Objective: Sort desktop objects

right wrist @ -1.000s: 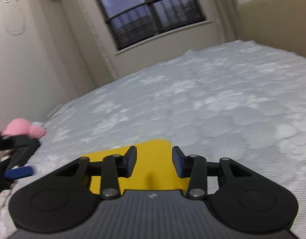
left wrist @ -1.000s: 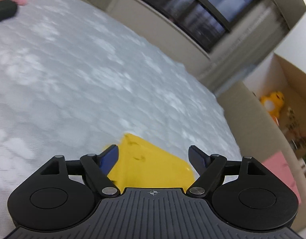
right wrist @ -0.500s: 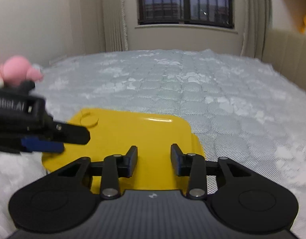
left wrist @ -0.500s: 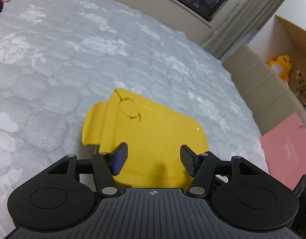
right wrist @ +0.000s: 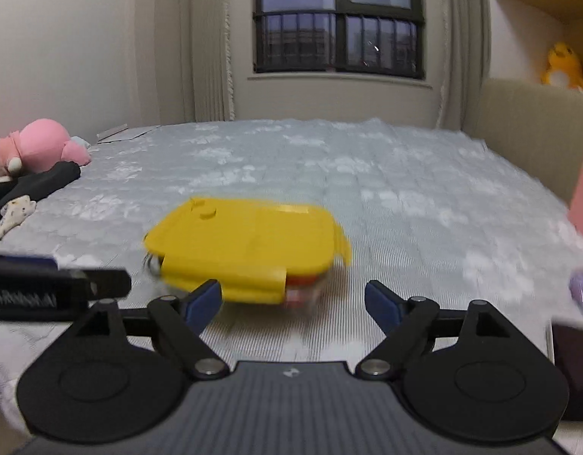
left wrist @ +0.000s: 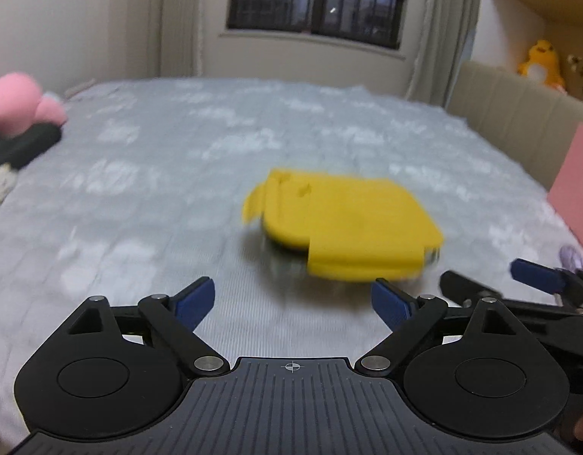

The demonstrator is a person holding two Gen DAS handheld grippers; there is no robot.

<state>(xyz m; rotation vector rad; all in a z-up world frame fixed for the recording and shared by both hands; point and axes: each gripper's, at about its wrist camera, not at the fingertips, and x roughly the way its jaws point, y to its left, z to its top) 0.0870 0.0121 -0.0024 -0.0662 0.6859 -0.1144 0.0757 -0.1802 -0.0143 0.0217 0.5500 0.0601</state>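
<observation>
- Yellow lidded box (left wrist: pixel 348 223) lies flat on the grey quilted bedcover (left wrist: pixel 159 174), roughly mid-bed; outline smeared by motion blur in both wrist views.
- Left gripper (left wrist: pixel 291 301): blue-tipped fingers spread wide, nothing between them. Box sits just ahead of the tips, not touching.
- Right gripper (right wrist: pixel 293 299): fingers likewise spread wide and holding nothing. Box is just beyond the tips, toward its left finger (right wrist: pixel 204 299); contact cannot be judged through the blur.
- Each gripper shows at the edge of the other's view, side by side.
- Pink plush toy (right wrist: pixel 41 148) at the bed's left edge, beside dark cloth (right wrist: pixel 37 184).
- Yellow plush (left wrist: pixel 539 62) on the shelf, right of the window (left wrist: pixel 314 0).
- Pink board (left wrist: pixel 575 189) stands at right.
</observation>
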